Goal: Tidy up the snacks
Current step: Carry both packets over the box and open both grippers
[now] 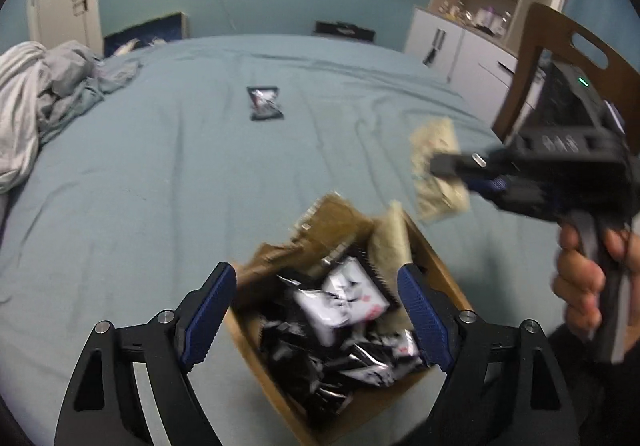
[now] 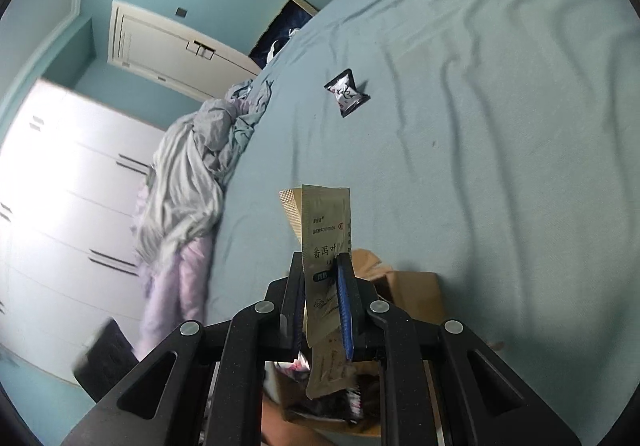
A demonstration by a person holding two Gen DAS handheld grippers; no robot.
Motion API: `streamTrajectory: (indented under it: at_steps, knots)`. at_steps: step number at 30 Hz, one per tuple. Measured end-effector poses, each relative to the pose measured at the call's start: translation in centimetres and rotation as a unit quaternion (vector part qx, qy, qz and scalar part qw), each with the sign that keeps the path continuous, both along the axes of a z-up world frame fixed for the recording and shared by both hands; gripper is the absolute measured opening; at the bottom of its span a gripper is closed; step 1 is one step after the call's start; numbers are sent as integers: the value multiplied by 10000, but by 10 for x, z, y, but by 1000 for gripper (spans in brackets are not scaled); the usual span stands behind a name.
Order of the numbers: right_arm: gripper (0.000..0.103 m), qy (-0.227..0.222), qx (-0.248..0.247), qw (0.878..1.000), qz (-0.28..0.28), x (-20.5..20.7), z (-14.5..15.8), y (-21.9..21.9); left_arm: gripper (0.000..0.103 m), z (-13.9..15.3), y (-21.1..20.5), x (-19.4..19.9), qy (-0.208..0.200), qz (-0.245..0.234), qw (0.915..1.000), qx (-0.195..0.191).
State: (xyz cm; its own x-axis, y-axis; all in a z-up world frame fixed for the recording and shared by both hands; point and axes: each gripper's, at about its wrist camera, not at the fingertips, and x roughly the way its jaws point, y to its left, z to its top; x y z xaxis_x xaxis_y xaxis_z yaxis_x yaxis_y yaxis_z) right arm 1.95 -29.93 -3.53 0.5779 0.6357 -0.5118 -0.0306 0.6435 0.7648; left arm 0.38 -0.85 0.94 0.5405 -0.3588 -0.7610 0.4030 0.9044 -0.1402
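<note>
A cardboard box [image 1: 434,262] stands on the blue bed, filled with several black-and-white snack packets [image 1: 344,302] and beige sachets. My left gripper [image 1: 316,310] is open and empty, its fingers on either side of the box's top. My right gripper [image 2: 320,298] is shut on a beige sachet [image 2: 326,234] with printed text; in the left wrist view that sachet [image 1: 434,150] hangs in the air to the right of and above the box, held by the right gripper [image 1: 444,166]. One black-and-white packet [image 1: 264,102] lies alone farther up the bed; it also shows in the right wrist view [image 2: 347,92].
A crumpled grey blanket [image 1: 36,94] is heaped at the bed's left edge. A wooden chair [image 1: 560,58] and white cabinets [image 1: 460,38] stand to the right of the bed. The box [image 2: 412,292] shows below my right gripper.
</note>
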Motion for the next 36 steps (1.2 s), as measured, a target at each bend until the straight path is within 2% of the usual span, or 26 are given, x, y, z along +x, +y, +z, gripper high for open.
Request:
streamTrajectory:
  at_steps: [5,7,12,16,18,20,23,24,25,27,36]
  knots:
    - [13,-18,-210,9997,130,-23,8,4,84,-11,11,9,140,566,9973,451]
    - [13,-56,-436,9988,222,-31,13,11,84,-13,17,11,218,691,9964,442]
    - [14,-40,-815,9957,449,-39,19,28,84,-12,24,9,105,904,9940,604]
    - [16,16,-1323,9902,441,-38,22,41,84,-14,27,9,179,932,9938,583]
    - [18,49,-1354,9899,410,-36,24,43,84,-13,27,8,161,922,9939,587]
    - [24,-15,-1191,9921,395,-35,27,44,84,-12,27,7,125,920,9939,594]
    - [54,-170,-917,9950,351,-36,31,40,84,-12,27,8,127,950,9938,570]
    - [68,-221,-825,9959,288,-37,34,38,84,-12,27,9,137,962,9937,561]
    - [75,-245,-766,9964,258,-38,32,36,84,-12,28,9,152,976,9936,553]
    - [76,-264,-641,9974,185,-39,33,31,84,-13,29,10,177,1006,9933,550]
    - [76,-102,-654,9977,-165,-42,31,19,84,-10,29,11,173,1080,9925,544]
